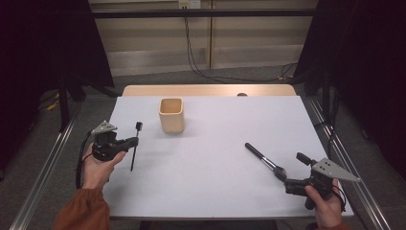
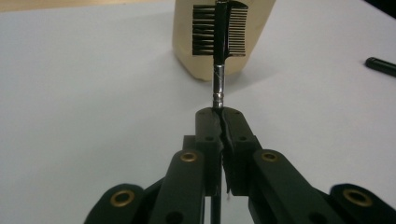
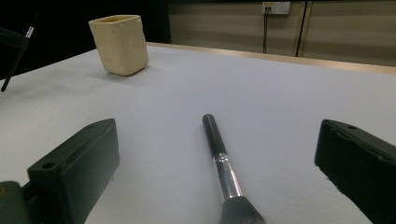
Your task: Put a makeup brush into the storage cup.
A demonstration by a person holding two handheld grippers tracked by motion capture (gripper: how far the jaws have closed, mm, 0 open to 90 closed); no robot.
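Desk top [image 1: 215, 158] looks like matt pale-grey laminate with a bare wood strip along the far edge. The cup [image 1: 171, 115] is matt, slightly uneven cream ceramic. Brow comb [image 2: 219, 32] has a glossy black plastic handle and shiny metal collar. Makeup brush [image 3: 219, 158]: satin black handle, polished metal ferrule.

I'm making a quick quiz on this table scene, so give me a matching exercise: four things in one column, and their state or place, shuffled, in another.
1. slim black brow comb-brush
2. black-handled makeup brush with silver ferrule
3. beige square ceramic cup
4. right claw

A. stands upright near the table's far edge
B. open, astride a brush
C. clamped in the shut left claw
D. lies flat on the white table

Pairs: 1-C, 2-D, 3-A, 4-B
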